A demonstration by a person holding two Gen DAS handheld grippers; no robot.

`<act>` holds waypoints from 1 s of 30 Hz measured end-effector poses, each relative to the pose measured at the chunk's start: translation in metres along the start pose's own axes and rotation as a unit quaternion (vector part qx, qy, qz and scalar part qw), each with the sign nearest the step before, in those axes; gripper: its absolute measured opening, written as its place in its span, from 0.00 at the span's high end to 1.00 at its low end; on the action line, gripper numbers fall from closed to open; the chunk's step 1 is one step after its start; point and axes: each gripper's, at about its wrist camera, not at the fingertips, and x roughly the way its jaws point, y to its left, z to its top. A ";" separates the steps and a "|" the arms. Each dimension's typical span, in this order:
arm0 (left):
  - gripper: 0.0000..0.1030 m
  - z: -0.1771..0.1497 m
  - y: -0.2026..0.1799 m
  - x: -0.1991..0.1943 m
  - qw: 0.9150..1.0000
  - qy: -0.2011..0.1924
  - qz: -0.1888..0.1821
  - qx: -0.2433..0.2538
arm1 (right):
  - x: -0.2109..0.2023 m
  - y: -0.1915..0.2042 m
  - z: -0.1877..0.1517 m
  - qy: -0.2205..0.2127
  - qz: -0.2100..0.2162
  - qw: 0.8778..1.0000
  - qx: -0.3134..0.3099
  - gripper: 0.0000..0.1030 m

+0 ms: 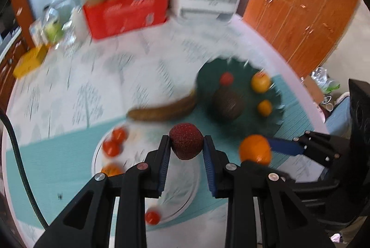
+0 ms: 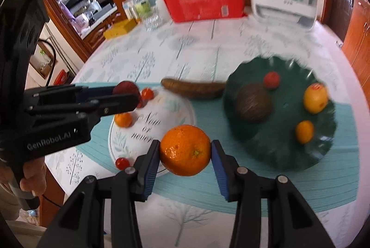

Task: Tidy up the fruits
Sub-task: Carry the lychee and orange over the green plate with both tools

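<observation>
Left wrist view. Left gripper (image 1: 186, 144): fingers clamped on a dark red fruit (image 1: 186, 141), held aloft above the near edge of the white plate (image 1: 98, 150). White plate: carries small red tomatoes (image 1: 115, 141) and a small orange fruit at its near-left rim; one more red tomato lies at the plate's lower edge. Dark green plate (image 1: 275, 113): holds a brown round fruit (image 1: 227, 104), a small red fruit, a yellow-orange fruit and a smaller orange one. Long brown banana-like fruit (image 1: 161, 109): lies on the teal mat (image 1: 46, 160) between the plates, its tip at the green plate's rim; blur makes its identity uncertain. Right gripper, visible at right, pinches an orange (image 1: 255, 149).

Right wrist view. Right gripper (image 2: 185, 150): fingers closed on the orange, gripped across its widest part, lifted between the two plates. Left gripper enters from the left, over the white plate.

Judgement: both fruits appear mid-transfer, probably toward the green plate, where larger fruit is gathered.
</observation>
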 end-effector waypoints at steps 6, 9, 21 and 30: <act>0.74 0.051 -0.046 -0.002 0.999 -0.034 -0.010 0.030 | -0.037 -0.037 0.028 -0.045 -0.027 0.999 -0.011 0.57; 0.74 0.074 -0.066 0.007 0.998 -0.042 -0.011 0.039 | -0.043 -0.057 0.040 -0.056 -0.046 0.997 -0.017 0.57; 0.74 0.126 -0.088 0.128 0.999 0.039 0.020 0.017 | 0.013 -0.145 0.052 -0.011 -0.089 0.996 -0.006 0.57; 0.74 0.114 -0.078 0.201 0.993 0.110 0.040 -0.025 | 0.060 -0.160 0.040 0.033 -0.068 0.997 -0.006 0.57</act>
